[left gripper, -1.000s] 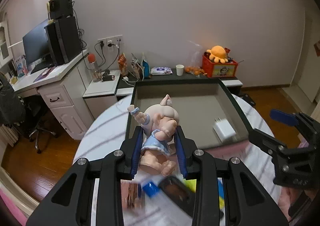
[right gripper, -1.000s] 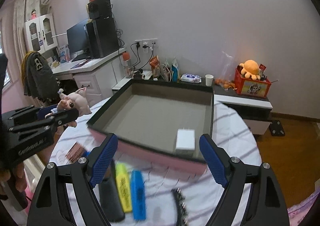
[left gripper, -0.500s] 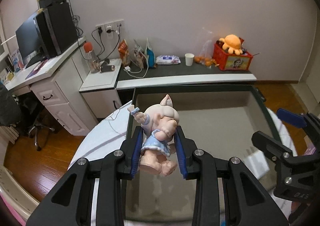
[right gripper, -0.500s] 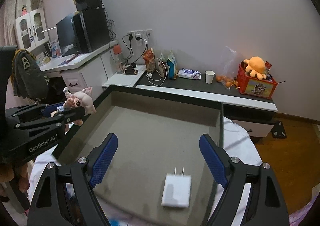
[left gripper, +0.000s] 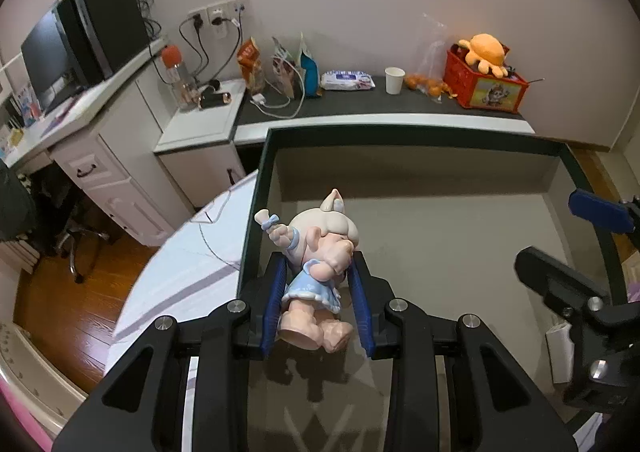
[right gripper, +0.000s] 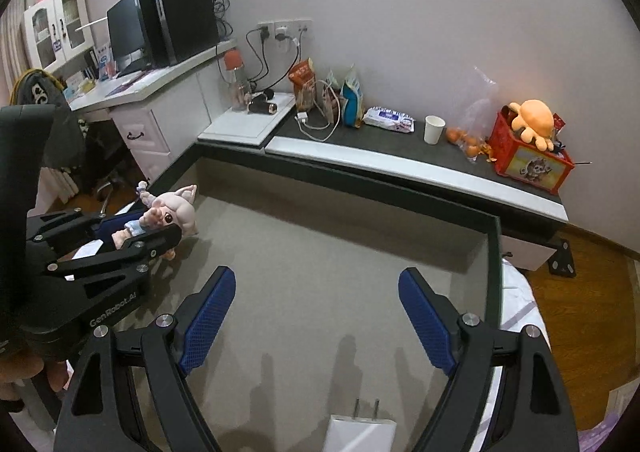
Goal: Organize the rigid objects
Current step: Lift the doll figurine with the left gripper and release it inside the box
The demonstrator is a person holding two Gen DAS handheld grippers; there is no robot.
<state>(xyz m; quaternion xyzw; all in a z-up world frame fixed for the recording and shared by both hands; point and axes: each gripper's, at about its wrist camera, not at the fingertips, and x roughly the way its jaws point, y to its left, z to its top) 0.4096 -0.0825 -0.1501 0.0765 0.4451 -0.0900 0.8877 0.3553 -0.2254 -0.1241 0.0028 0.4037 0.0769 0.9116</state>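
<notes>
A pink pig figurine (left gripper: 320, 252) in a blue dress is clamped between the blue pads of my left gripper (left gripper: 318, 280), which hangs over the near left part of a large dark-rimmed grey tray (left gripper: 400, 134). The right wrist view shows the same pig figurine (right gripper: 172, 212) in that left gripper (right gripper: 138, 230) at the tray's (right gripper: 494, 252) left side. My right gripper (right gripper: 316, 304) stands open over the tray floor with nothing between its fingers. A white plug adapter (right gripper: 360, 432) lies on the tray floor just below it, also visible as the adapter (left gripper: 560, 352) behind the right gripper (left gripper: 568, 236).
The tray rests on a round white table (left gripper: 188, 272). Behind it runs a low dark-topped shelf (left gripper: 360, 104) with snack bags, a paper cup (left gripper: 394, 80), and a red box with an orange plush (left gripper: 486, 80). A white desk (left gripper: 100, 140) with monitor stands left.
Both grippers moved forward and down over the tray. The markers and cards on the table's near side dropped out of view. The pig stays clamped; the right jaws stay wide.
</notes>
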